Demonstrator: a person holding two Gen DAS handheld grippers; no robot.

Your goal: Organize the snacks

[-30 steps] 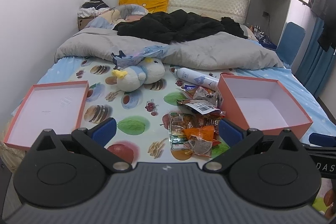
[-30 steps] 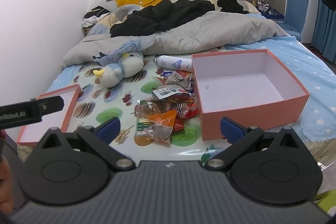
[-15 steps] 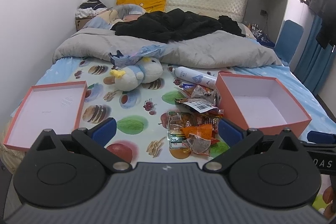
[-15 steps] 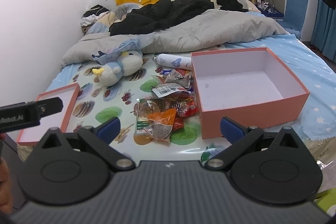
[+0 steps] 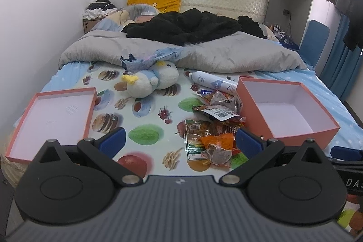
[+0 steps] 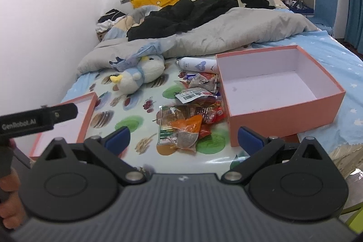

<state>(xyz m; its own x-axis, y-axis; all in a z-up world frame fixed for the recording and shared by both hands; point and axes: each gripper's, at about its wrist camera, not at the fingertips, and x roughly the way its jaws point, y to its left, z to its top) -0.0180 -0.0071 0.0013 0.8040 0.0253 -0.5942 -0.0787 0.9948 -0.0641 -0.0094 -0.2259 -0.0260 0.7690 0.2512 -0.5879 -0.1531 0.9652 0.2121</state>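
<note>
Right wrist view puts the heap of crinkly foil and clear plastic snack packets (image 6: 192, 115) at centre frame, straight ahead of our right gripper (image 6: 183, 137), whose blue-padded jaws stand wide apart with nothing between them. The open salmon-pink cardboard box with a white inside (image 6: 281, 92) sits just right of the heap, touching its nearest packets. In the left wrist view the same heap (image 5: 215, 126) lies right of centre, ahead of our left gripper (image 5: 180, 143), which is also spread and empty. The heap runs lengthwise from lower centre up toward the white spray bottle (image 6: 197, 65). We judge the right gripper the nearer and better lined up, with a short carry rightward into the box.
</note>
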